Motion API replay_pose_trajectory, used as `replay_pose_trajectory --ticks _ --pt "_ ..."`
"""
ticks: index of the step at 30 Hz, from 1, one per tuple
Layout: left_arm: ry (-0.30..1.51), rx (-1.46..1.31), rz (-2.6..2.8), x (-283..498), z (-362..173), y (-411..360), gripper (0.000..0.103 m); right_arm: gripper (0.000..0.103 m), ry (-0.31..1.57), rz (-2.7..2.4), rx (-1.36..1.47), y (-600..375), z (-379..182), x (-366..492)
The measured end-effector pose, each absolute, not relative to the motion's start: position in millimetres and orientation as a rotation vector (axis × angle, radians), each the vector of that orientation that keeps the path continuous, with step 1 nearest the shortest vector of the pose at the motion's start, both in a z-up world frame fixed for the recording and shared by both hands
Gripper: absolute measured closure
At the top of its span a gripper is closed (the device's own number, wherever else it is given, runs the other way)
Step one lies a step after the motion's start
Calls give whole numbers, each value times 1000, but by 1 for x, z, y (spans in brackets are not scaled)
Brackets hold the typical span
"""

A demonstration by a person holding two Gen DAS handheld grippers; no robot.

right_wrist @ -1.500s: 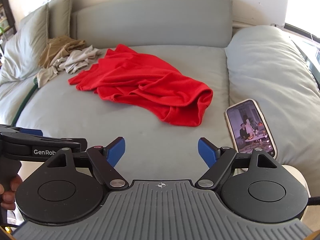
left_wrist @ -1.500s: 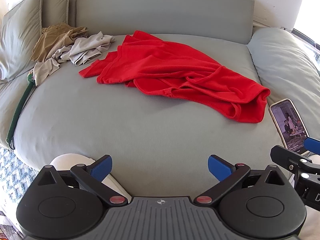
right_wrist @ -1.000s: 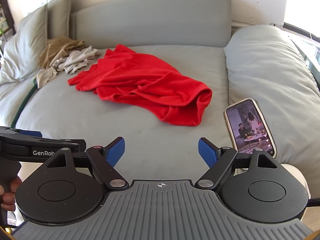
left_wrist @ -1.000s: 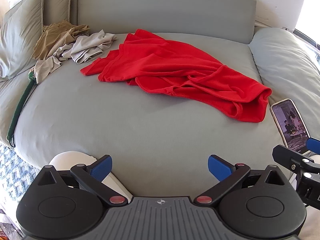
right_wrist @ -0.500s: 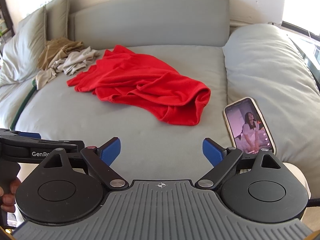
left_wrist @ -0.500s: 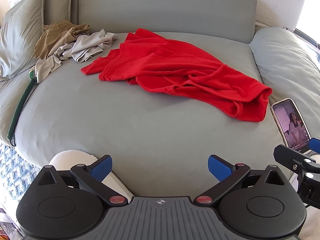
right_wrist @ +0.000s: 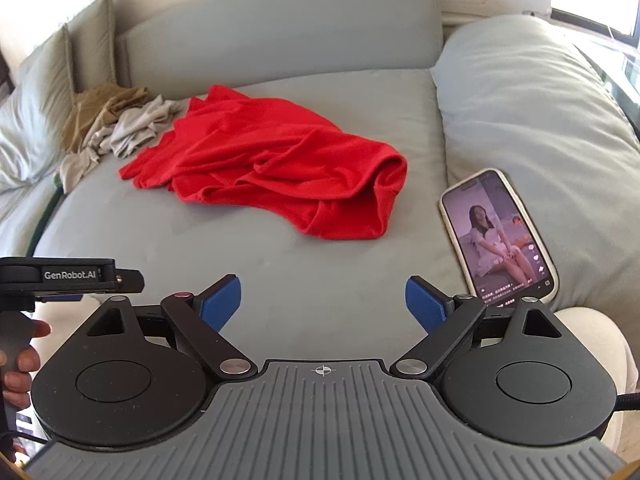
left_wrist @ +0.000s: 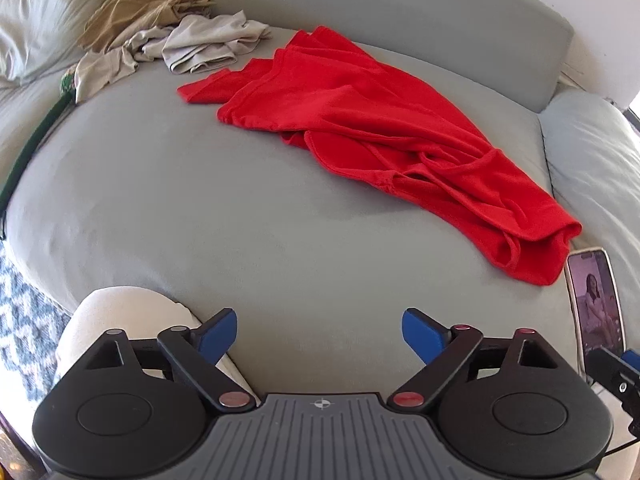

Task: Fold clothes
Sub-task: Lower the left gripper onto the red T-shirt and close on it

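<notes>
Both pairs of blue-padded fingers stand spread wide and hold nothing: the left gripper [left_wrist: 319,334] and the right gripper [right_wrist: 323,298] hover side by side over bare grey cushion at the near edge of the sofa seat [left_wrist: 240,240], touching no cloth. Ahead of the fingers, well apart from either pair, the red garment [left_wrist: 384,136] lies rumpled and bunched across the seat, its thick rolled end toward the right and its flatter edge running off to the left; nothing about it reads as folded. Beyond it to the left sits a loose heap of beige and tan clothes [right_wrist: 120,128], also unfolded. A lit phone [right_wrist: 498,236] leans against the cushion just right of the right fingers. By my reading the red garment is the piece in hand, and folding it calls for reaching forward, pinching two edges and spreading it flat, keeping clear of the phone.
</notes>
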State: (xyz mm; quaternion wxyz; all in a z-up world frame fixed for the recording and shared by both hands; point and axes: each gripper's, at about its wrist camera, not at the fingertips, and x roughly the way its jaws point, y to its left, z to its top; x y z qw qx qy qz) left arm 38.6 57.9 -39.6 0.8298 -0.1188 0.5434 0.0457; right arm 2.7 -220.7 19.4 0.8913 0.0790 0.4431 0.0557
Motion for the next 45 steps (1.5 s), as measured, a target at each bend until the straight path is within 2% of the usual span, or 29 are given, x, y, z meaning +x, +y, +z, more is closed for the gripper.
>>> replay_pose_trajectory --ticks 3,6,7,14,21,27,29,30,31,37,40,45 --pt "1130 -399 104 59 -53 80 27 13 945 102 213 -228 11 11" --pt "1103 -566 112 81 -71 103 43 13 961 92 235 -230 4 18" --pt "1090 -632 108 90 -78 109 46 13 962 95 240 -230 3 20" --pt "1040 -857 80 143 -118 132 52 13 970 120 276 -229 -5 36" --pt "1011 -970 46 172 -139 142 65 13 976 111 305 -232 -12 46" --pt "997 -990 -24 191 -145 148 65 13 987 102 315 -234 -19 53" --pt "1012 -975 -34 195 -143 146 74 13 990 99 319 -235 -22 55" --pt "1022 -965 -39 197 -142 145 91 13 992 98 320 -235 -23 56" --pt "1030 -959 -42 198 -140 145 101 13 994 97 322 -235 -24 57" --pt "947 -866 -64 159 -90 143 102 13 981 74 346 -248 -25 54" --pt "885 -806 -75 133 -59 143 103 16 970 64 366 -258 -28 50" --pt "800 -724 -79 91 -24 146 103 38 919 70 350 -263 -35 43"
